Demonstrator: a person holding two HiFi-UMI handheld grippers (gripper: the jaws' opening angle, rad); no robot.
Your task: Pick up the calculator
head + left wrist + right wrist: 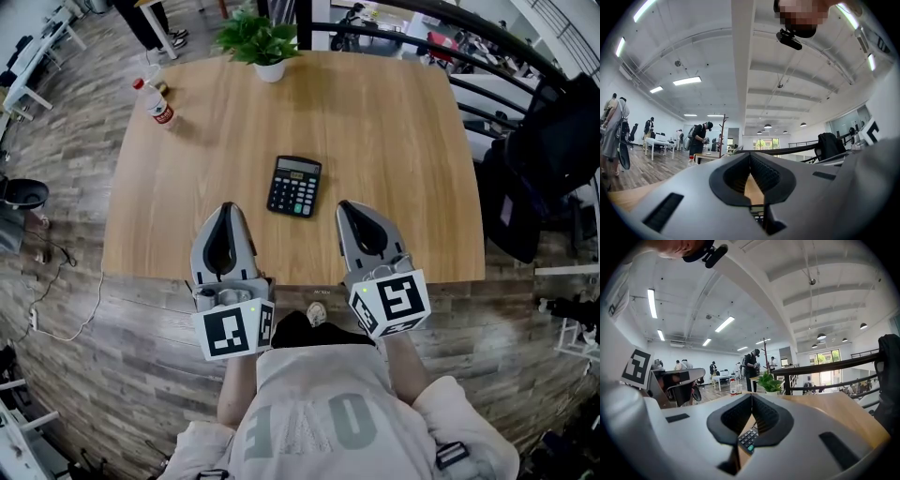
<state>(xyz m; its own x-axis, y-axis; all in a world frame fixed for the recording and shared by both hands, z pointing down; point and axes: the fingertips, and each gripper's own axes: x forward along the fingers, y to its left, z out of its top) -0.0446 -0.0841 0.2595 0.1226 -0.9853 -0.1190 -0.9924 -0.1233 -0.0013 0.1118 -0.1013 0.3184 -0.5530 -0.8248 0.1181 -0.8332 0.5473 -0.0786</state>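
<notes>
A black calculator [294, 186] lies flat on the wooden table [394, 131], a little nearer the front edge than the middle. My left gripper [228, 208] hovers over the front of the table, just left of the calculator, and its jaws meet at the tip with nothing between them. To the calculator's right, my right gripper [349, 206] is also shut and empty. In the left gripper view the calculator [758, 216] peeks through the hollow behind the closed tips of the left gripper [750, 155]. The right gripper view shows the calculator's keys [748, 439] below the shut right gripper [751, 396].
A potted green plant [261, 42] stands at the table's far edge. A plastic bottle with a red label [157, 103] sits at the far left corner. A dark jacket on a chair [548, 150] and a railing lie off the table's right side. People stand in the room beyond.
</notes>
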